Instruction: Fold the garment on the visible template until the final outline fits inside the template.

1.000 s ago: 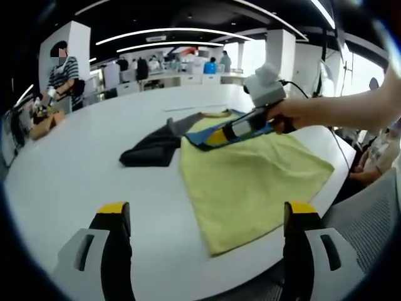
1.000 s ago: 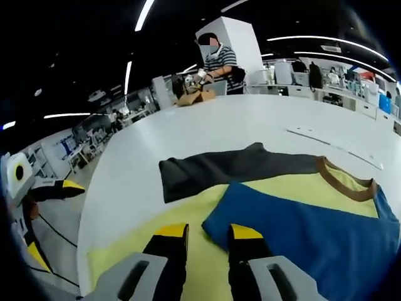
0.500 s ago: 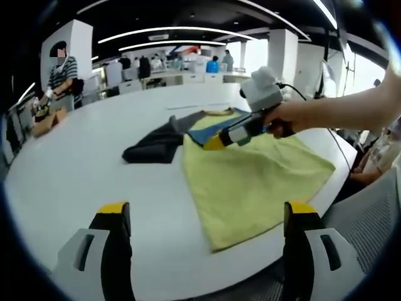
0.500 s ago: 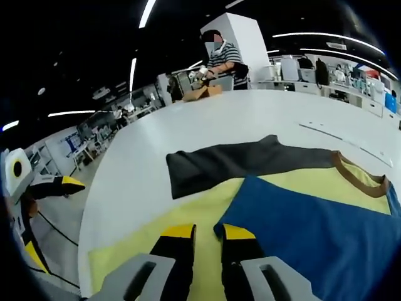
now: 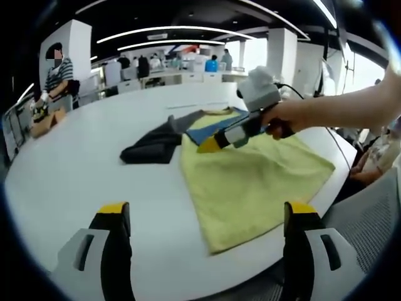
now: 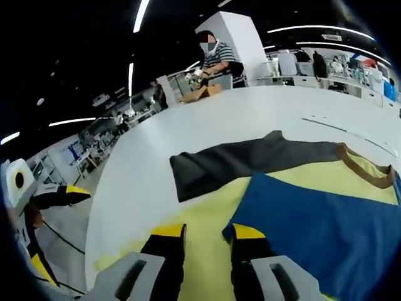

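Garment (image 5: 250, 175) lies on white table (image 5: 75, 163); both hand-held grippers gape, holding nothing.

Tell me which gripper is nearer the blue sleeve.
Right. The right gripper hovers over the blue sleeve edge; the left gripper sits back, off the yellow shirt.

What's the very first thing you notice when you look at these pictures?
The bright yellow shirt spread on the big white table jumps out, with its blue sleeve folded over the yellow and its dark grey sleeve lying out on the table. In the left gripper view, a hand holds the right gripper just above the blue part, its yellow tips near the cloth.
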Action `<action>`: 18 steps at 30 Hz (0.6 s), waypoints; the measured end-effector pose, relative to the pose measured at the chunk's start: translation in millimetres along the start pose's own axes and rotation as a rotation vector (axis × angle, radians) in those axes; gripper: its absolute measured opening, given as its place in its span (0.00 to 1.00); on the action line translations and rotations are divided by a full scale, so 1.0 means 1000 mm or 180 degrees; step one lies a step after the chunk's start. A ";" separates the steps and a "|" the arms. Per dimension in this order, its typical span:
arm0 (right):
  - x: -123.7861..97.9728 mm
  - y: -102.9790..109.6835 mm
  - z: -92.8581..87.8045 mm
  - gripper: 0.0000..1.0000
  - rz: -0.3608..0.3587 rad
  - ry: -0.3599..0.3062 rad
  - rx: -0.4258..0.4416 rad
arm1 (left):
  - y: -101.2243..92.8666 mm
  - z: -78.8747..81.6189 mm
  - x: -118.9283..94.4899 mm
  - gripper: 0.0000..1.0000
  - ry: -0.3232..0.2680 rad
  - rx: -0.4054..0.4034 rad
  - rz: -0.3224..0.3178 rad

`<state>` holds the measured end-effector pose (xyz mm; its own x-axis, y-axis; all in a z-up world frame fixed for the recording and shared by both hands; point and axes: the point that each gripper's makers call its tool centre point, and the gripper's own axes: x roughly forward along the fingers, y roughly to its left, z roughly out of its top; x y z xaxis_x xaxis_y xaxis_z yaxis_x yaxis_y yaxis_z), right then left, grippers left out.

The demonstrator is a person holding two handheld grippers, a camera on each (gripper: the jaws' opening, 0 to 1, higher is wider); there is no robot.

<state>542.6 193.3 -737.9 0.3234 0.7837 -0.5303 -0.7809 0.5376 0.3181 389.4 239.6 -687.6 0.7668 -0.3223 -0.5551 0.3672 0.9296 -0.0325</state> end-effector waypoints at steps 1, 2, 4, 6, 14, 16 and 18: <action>-0.002 0.001 0.004 0.38 -0.0006 -0.0034 -0.0013 | 0.000 0.001 0.000 0.99 -0.0011 0.0002 -0.0001; -0.003 0.001 0.006 0.41 -0.0007 -0.0061 -0.0029 | 0.000 0.001 0.000 0.99 -0.0014 0.0000 -0.0002; -0.006 -0.002 0.014 0.47 -0.0045 -0.0141 -0.0103 | 0.000 0.002 0.000 0.99 -0.0018 0.0002 0.0006; -0.010 -0.004 0.019 0.55 -0.0075 -0.0187 -0.0123 | 0.001 0.002 0.001 0.99 -0.0021 0.0002 0.0008; -0.022 -0.016 0.029 0.86 -0.0240 -0.0249 -0.0325 | 0.002 0.005 0.001 0.99 -0.0035 0.0013 0.0023; -0.026 -0.017 0.031 0.90 -0.0254 -0.0257 -0.0347 | 0.003 0.005 0.002 0.99 -0.0038 0.0020 0.0022; -0.031 -0.019 0.031 0.93 -0.0273 -0.0261 -0.0355 | 0.003 0.005 0.002 0.99 -0.0040 0.0026 0.0025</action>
<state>564.0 168.5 -702.6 0.4304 0.7617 -0.4843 -0.8015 0.5693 0.1829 394.8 241.3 -684.8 0.7763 -0.3174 -0.5447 0.3655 0.9306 -0.0213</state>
